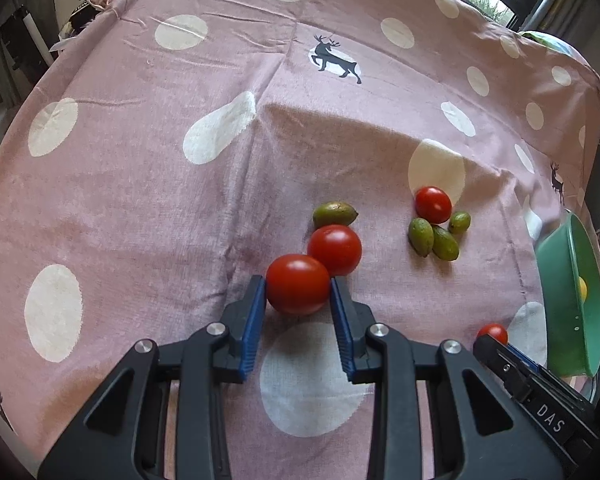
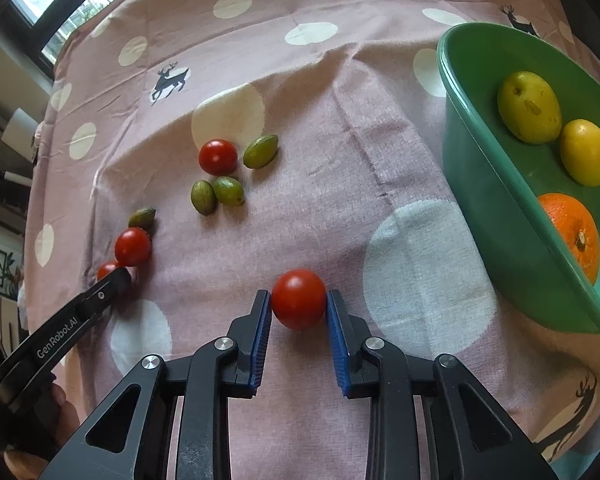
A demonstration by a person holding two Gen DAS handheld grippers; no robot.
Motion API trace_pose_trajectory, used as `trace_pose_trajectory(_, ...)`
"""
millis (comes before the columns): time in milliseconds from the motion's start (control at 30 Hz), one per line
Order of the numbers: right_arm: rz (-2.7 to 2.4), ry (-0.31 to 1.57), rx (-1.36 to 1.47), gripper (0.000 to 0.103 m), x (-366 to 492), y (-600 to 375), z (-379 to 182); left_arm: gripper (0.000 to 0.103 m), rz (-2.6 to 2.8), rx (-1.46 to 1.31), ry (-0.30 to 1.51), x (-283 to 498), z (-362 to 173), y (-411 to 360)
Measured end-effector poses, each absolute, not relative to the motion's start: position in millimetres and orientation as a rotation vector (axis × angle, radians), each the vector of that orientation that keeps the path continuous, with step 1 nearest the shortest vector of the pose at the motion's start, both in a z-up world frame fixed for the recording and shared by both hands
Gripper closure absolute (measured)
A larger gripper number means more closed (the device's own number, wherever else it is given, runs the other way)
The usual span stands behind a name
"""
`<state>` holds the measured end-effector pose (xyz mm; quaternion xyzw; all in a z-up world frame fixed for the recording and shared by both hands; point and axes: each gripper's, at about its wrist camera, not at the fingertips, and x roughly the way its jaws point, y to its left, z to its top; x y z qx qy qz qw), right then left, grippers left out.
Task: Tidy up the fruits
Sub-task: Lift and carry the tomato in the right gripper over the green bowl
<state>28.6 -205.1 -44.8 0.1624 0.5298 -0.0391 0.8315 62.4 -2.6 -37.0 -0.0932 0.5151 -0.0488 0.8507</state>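
Pinching one tomato in my left gripper, another tomato in my right gripper, I'd squeeze gently and lift straight toward the green bowl.

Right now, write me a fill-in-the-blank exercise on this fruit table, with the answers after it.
1. Each gripper, the left gripper and the right gripper, is shut on a cherry ____.
2. The green bowl holds two yellow fruits and one ____.
3. Loose on the pink tablecloth lie four small ____ fruits, olive-shaped.
4. The tablecloth's dark printed animals are ____.

Missing words: tomato; orange; green; deer
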Motion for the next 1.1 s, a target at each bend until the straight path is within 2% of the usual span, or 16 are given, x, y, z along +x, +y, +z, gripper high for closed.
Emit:
trace_pose_trajectory(300, -0.064, 1.039, 0.384, 0.074, 21, -212, -26, 0.071, -0.158, -0.191, 1.019, 51, -16, -15)
trace_pose_trajectory(1100, -0.122, 0.662, 0.478, 0.074, -27, -265, 37, 0.071, -0.49, -0.11, 0.74, -1, 46, -106)
